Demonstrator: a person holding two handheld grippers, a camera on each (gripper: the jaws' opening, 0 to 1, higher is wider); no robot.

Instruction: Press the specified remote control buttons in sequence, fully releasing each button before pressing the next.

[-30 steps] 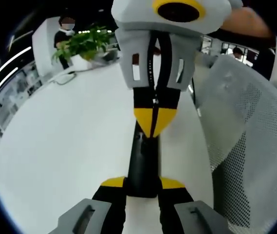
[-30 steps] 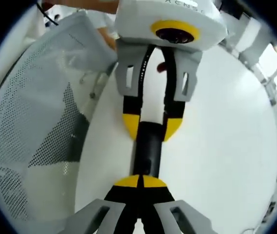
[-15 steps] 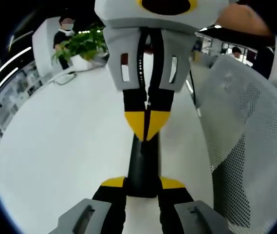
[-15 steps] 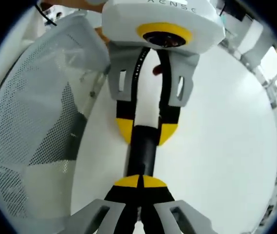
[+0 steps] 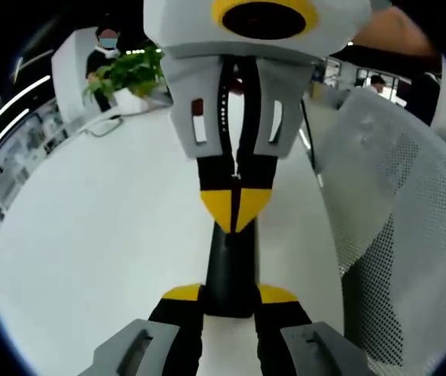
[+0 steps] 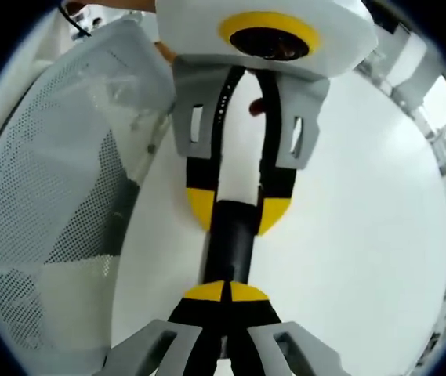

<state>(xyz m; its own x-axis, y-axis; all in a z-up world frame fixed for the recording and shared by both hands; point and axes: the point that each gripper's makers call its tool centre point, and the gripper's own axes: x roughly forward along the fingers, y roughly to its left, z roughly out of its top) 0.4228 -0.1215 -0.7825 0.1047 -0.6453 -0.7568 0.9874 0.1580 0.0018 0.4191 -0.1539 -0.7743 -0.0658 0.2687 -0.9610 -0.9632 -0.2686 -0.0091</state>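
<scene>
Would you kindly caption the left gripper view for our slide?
Left tool clamps a black remote while the closed right tool presses its tip onto it.

The left gripper view looks forward along the left gripper [image 5: 231,291], low and close over the white tabletop [image 5: 105,227], straight at the right gripper [image 5: 236,211] facing it. The right gripper view looks the opposite way along the right gripper [image 6: 225,291], equally low, at the left gripper [image 6: 238,211] head-on. Both views share the black remote control [image 5: 230,266] between the grippers, the tabletop, and the white mesh chair [image 5: 399,211], which sits right of one gripper and left of the other [image 6: 58,204].
</scene>
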